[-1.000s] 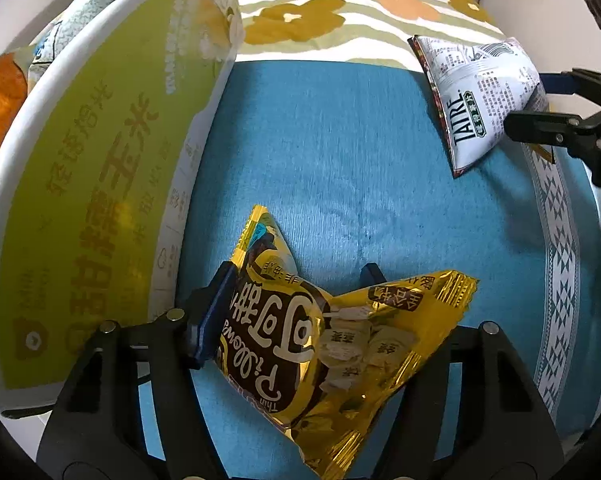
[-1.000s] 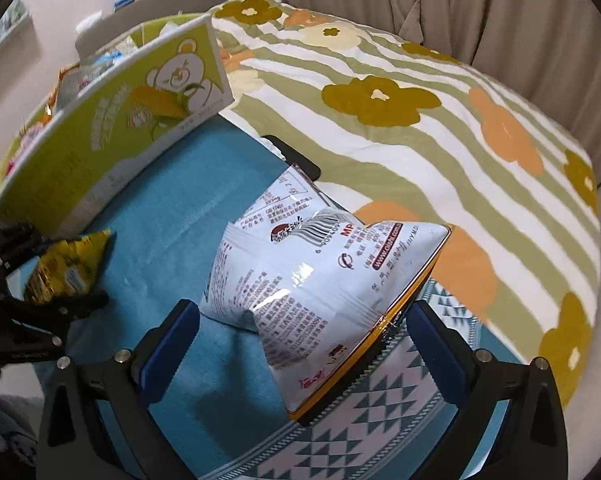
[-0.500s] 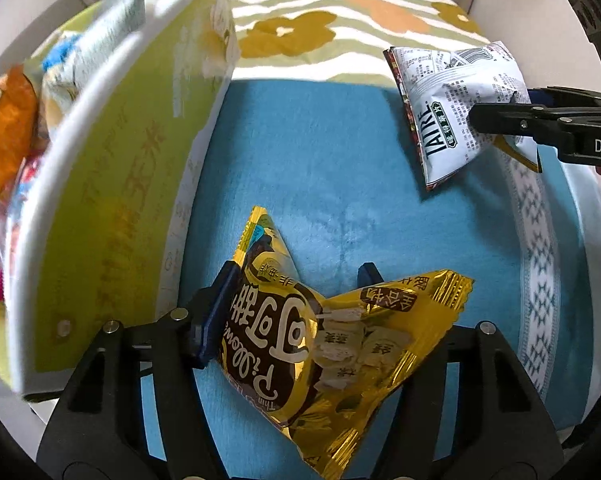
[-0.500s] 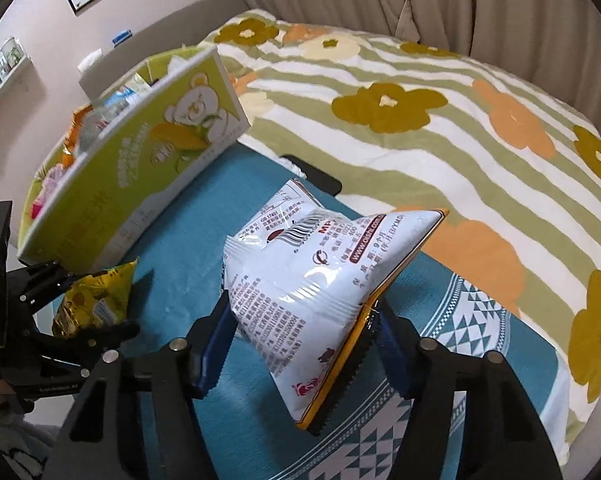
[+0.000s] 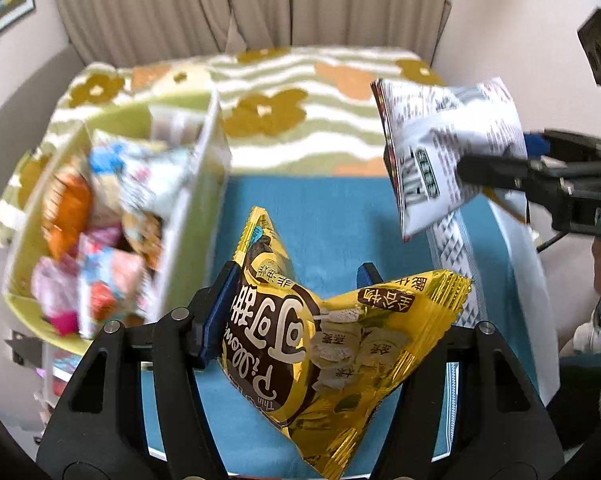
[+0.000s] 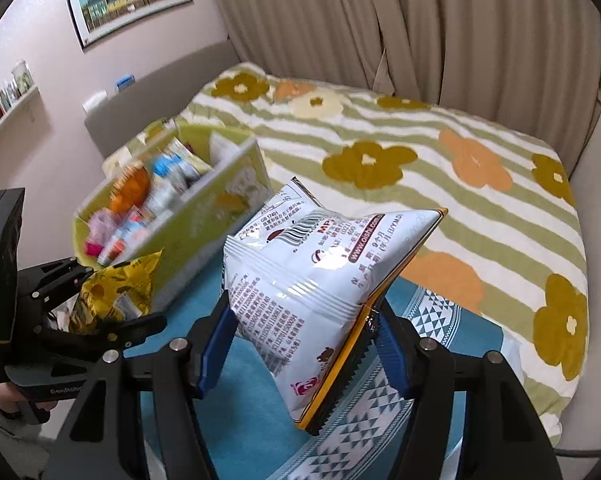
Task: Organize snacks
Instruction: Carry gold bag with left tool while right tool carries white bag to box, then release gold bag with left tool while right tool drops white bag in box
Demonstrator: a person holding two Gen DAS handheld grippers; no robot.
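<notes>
We are pinching a crinkled gold snack bag (image 5: 324, 344) in the left gripper (image 5: 296, 300), and a puffy white snack bag (image 6: 320, 280) in the right gripper (image 6: 300, 332), both jaws part-closed.

White bag (image 6: 320, 280) reads "GB 17401"

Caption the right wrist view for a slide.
Right gripper holds a white snack bag above the blue mat; left gripper holds a gold snack bag beside the green box.

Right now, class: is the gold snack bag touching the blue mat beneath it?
Apart. In the right wrist view the gold snack bag hangs in the left gripper, clear of the blue mat.
</notes>
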